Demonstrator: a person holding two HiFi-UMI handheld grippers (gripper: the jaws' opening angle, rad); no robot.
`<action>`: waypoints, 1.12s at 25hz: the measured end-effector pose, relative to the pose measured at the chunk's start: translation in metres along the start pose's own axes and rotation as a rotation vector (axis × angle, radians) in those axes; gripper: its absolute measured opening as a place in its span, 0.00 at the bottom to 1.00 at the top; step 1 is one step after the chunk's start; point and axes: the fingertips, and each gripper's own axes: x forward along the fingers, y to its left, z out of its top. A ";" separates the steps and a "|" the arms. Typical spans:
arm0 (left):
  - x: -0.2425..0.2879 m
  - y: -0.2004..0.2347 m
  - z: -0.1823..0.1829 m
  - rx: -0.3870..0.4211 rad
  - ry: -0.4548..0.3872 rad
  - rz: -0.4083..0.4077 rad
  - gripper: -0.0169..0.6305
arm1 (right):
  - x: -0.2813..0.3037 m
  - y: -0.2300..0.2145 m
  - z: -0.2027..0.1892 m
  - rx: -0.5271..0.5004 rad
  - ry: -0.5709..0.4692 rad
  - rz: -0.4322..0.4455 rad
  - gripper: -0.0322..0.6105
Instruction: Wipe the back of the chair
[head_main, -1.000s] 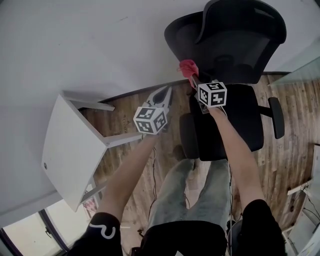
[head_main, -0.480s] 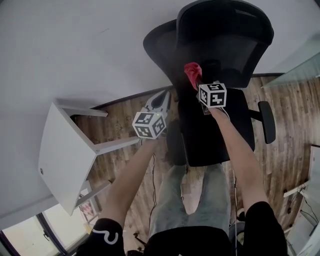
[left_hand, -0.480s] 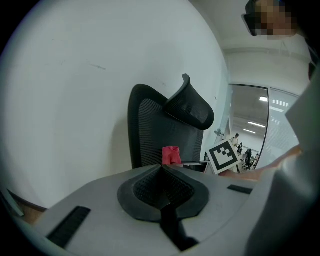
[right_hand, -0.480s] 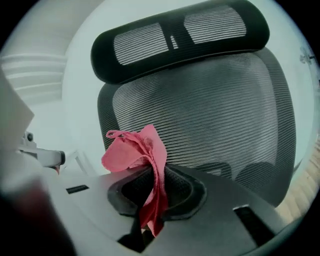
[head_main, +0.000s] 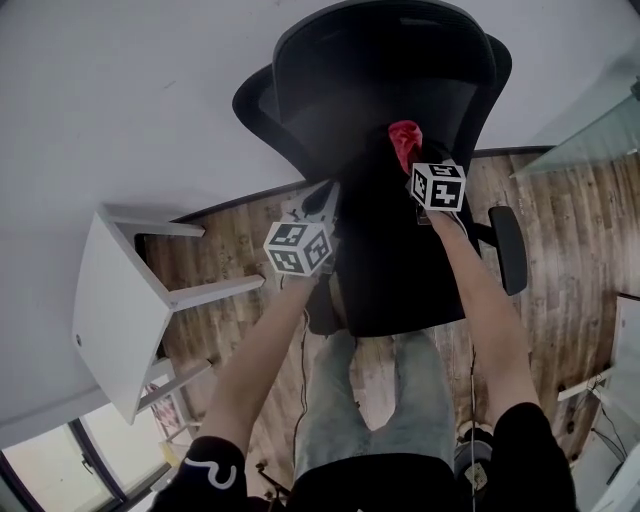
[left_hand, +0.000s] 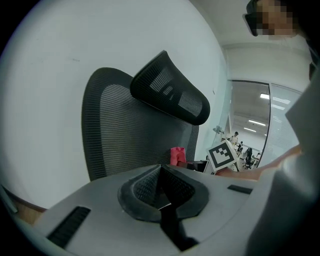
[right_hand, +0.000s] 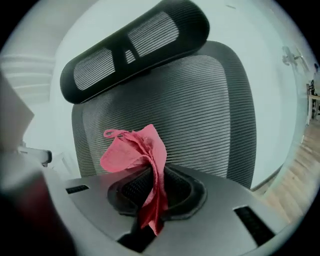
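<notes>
A white wall (head_main: 120, 90) and wood floor (head_main: 570, 250) surround the black mesh chair back (head_main: 340, 90) in the head view. Left gripper view: the left claw (left_hand: 161, 172) is closed and empty. Right gripper view: the right claw (right_hand: 152, 182) pinches a red cloth (right_hand: 135, 150) near the mesh.

Jaws together, the left gripper (left_hand: 161, 172) faces the mesh chair back (left_hand: 125, 135).
</notes>
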 end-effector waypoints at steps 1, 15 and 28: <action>0.007 -0.007 0.001 -0.001 -0.001 -0.002 0.06 | -0.003 -0.013 0.001 0.000 0.001 -0.010 0.16; 0.043 -0.062 0.006 0.031 0.007 -0.017 0.06 | -0.041 -0.146 0.013 0.001 -0.006 -0.171 0.15; 0.006 -0.030 -0.010 0.023 0.020 -0.045 0.06 | -0.071 -0.119 -0.009 0.066 -0.036 -0.243 0.15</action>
